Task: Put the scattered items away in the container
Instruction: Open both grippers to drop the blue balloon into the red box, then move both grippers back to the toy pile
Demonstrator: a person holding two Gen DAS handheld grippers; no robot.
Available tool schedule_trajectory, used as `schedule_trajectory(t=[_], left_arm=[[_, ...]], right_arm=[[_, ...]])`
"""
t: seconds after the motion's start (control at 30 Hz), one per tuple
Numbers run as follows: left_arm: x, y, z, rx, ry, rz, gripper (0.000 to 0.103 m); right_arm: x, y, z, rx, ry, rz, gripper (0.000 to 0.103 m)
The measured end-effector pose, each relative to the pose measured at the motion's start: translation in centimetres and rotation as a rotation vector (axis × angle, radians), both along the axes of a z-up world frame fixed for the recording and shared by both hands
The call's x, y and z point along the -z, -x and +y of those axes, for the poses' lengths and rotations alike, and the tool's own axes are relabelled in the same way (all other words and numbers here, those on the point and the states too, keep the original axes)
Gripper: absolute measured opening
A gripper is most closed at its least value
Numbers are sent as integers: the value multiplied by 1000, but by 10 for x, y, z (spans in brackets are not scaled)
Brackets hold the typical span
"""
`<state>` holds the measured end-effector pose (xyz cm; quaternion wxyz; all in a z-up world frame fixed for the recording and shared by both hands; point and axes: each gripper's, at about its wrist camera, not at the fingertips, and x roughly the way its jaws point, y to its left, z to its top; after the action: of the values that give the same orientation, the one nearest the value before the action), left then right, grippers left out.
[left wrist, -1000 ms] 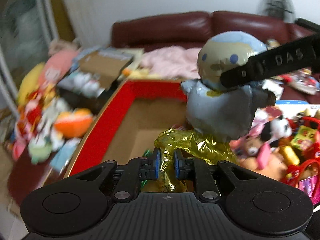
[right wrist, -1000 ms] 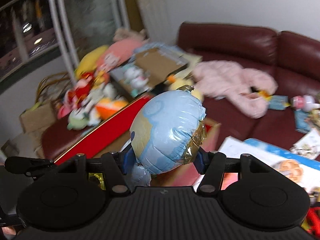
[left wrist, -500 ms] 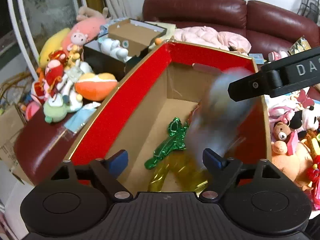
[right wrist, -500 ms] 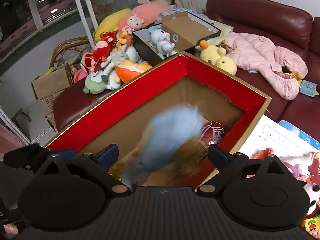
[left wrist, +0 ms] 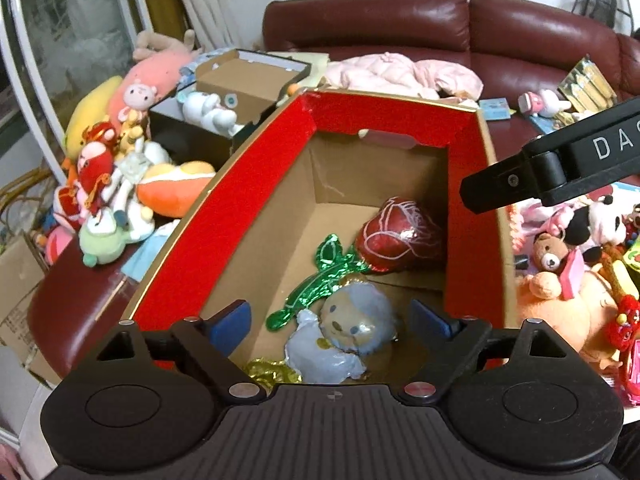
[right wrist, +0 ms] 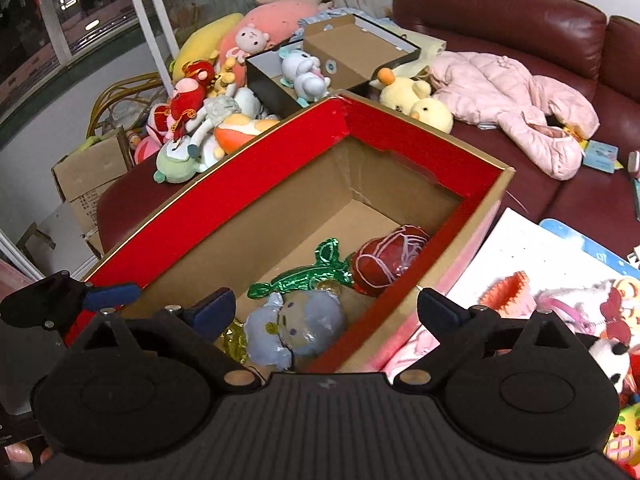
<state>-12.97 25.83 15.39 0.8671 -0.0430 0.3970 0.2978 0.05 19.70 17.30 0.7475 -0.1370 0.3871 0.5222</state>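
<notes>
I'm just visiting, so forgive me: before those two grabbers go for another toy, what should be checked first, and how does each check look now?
1. Left gripper open, holding nothing: ok.
2. Right gripper open, holding nothing: ok.
3. Blue balloon doll lying inside the red box: ok.
4. Rose balloon inside too: ok.
5. Room left in the box: ok, bare floor at the far end.
6. Toys left outside, like the teddy bear: not ok.

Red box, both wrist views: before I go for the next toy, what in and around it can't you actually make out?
- Gold foil at the red box's near end: mostly hidden by the left gripper body, left wrist view.
- Blue doll balloon's lower part: hidden behind the right gripper body, right wrist view.
- Box floor beneath the rose balloon: covered.
- Toys right of the box: cut off by the frame edge.
</notes>
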Motion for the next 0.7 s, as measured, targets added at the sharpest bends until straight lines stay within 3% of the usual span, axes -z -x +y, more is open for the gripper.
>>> schedule_trajectory(t=[0.3, 0.5, 0.7], left_arm=[[-7, -18, -30, 71, -78, 9, 96], [-19, -30, -58, 131, -125, 0, 98], [-15, -51, -98, 231, -137, 3, 100]], right_arm=[[-10, -25, -45, 77, -48, -4, 100], [-6, -49, -88, 242, -79, 4, 101], [13, -63, -129, 349, 26, -87, 102]])
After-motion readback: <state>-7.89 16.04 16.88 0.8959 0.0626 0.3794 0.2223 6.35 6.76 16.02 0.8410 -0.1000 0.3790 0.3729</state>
